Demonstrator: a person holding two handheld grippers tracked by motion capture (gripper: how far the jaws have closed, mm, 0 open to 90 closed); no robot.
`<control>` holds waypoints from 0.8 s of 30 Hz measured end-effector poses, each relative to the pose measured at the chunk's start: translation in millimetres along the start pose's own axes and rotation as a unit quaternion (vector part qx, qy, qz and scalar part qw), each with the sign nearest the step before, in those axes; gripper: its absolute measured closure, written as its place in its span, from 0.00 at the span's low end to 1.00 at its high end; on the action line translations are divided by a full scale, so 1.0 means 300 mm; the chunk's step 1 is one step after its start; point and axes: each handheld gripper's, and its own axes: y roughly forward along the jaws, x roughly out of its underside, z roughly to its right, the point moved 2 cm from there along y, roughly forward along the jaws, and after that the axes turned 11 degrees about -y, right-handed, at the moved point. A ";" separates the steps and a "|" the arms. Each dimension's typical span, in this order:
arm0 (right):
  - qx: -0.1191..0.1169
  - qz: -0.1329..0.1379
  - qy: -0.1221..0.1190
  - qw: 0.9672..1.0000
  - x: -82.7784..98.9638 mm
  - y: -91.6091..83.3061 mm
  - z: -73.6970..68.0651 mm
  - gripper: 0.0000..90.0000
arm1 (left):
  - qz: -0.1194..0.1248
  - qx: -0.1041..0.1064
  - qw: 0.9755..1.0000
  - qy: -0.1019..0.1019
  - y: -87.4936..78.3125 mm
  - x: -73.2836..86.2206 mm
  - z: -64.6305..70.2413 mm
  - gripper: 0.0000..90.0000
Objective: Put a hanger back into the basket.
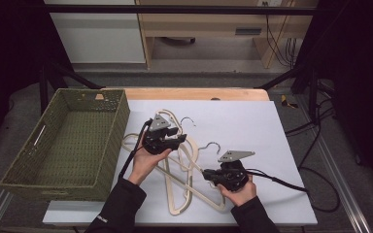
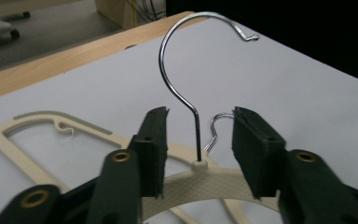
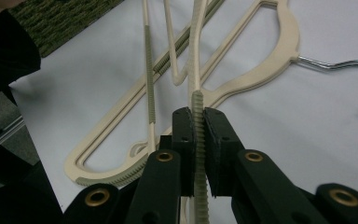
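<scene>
Several cream plastic hangers (image 1: 184,187) with wire hooks lie crossed on the white sheet (image 1: 252,126). My left gripper (image 1: 178,139) is at the top of the pile. In the left gripper view its jaws stand apart on either side of one hanger's neck (image 2: 199,165), and the wire hook (image 2: 168,60) rises between them without touching either pad. My right gripper (image 1: 207,173) is near the front of the pile, shut on the ribbed arm (image 3: 198,105) of another hanger, pads (image 3: 182,128) pinching it edgewise.
A green woven basket (image 1: 119,128) stands at the left, close beside the hangers. The sheet's front edge runs just below both hands, and the wooden table edge (image 1: 194,93) lies at the back. Cables (image 1: 320,194) trail off to the right.
</scene>
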 end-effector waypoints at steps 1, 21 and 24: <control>0.000 0.000 0.000 1.000 0.000 0.000 0.000 0.93 | 0.000 0.000 1.000 0.000 0.000 0.000 0.000 0.72; 0.005 0.095 -0.025 0.995 -0.145 0.013 -0.002 0.65 | 0.005 -0.007 1.000 0.012 -0.033 0.035 0.042 0.98; 0.006 0.077 -0.022 0.997 -0.175 0.063 0.001 0.64 | 0.008 -0.004 1.000 0.011 -0.038 0.034 0.042 0.98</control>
